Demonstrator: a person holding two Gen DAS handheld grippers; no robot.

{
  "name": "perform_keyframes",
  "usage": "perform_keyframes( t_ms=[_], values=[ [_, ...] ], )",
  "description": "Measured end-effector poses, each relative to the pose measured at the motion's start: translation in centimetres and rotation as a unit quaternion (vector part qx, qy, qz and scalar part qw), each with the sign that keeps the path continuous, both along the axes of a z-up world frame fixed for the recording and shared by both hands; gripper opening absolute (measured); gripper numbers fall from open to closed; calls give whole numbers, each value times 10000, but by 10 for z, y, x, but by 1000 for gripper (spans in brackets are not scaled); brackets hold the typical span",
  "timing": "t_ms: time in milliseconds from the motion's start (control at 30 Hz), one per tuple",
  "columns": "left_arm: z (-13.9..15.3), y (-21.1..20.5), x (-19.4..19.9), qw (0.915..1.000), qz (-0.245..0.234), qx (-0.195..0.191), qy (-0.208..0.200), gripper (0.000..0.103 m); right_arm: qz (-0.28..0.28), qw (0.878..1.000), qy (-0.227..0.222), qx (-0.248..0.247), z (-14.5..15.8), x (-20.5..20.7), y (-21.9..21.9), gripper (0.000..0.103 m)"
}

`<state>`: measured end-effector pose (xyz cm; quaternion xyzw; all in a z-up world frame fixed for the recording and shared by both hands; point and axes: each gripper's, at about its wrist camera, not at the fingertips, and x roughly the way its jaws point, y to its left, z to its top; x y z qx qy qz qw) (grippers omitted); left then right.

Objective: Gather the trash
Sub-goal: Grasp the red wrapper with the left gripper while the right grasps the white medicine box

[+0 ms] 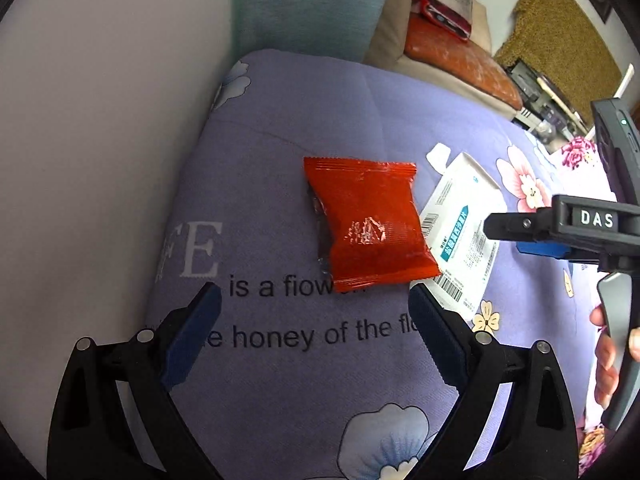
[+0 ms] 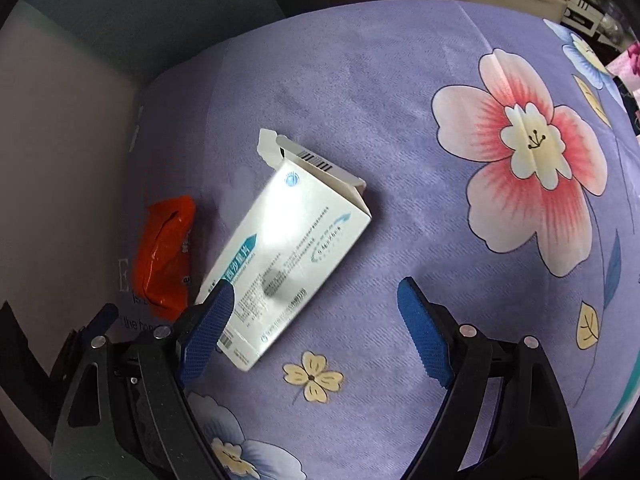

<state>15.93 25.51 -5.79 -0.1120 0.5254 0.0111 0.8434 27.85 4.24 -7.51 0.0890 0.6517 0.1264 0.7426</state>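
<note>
A shiny red snack packet [image 1: 368, 220] lies on a purple flowered bedcover [image 1: 304, 112]. Just behind and to its right lies a white medicine box [image 1: 460, 220] with an open end flap. My left gripper [image 1: 314, 304] hovers open just short of the packet, nothing between its fingers. In the right wrist view the same white box [image 2: 292, 248] lies flat, and the red packet [image 2: 166, 252] is to its left. My right gripper [image 2: 316, 292] is open above the box's near end, its left pad [image 2: 208, 332] over the box corner. The right gripper body [image 1: 560, 228] shows at the left view's right edge.
The bedcover [image 2: 400, 100] carries printed words and big flowers. A pale wall [image 1: 100, 140] borders it on the left. Behind the bed stand a seat with an orange cushion [image 1: 452, 56], a red bag [image 1: 448, 4] and cluttered items. A person's hand [image 1: 608, 356] holds the right tool.
</note>
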Motion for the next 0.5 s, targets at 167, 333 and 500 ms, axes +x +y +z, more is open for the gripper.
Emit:
perform_keyframes(
  t_ms=[167,333,500],
  values=[
    [-5,14,1,9999,131,-74,54,95,-90,9999,28,-34,-12,18,23,80],
    [-7,19,6,9998,181,-104,68,95,172,9981,-327,-500,-10,20,46,73],
    [-4,11,9,9998,131,-156,-27,95,620,9944,-604,-613,-1,13,64,55]
  ],
)
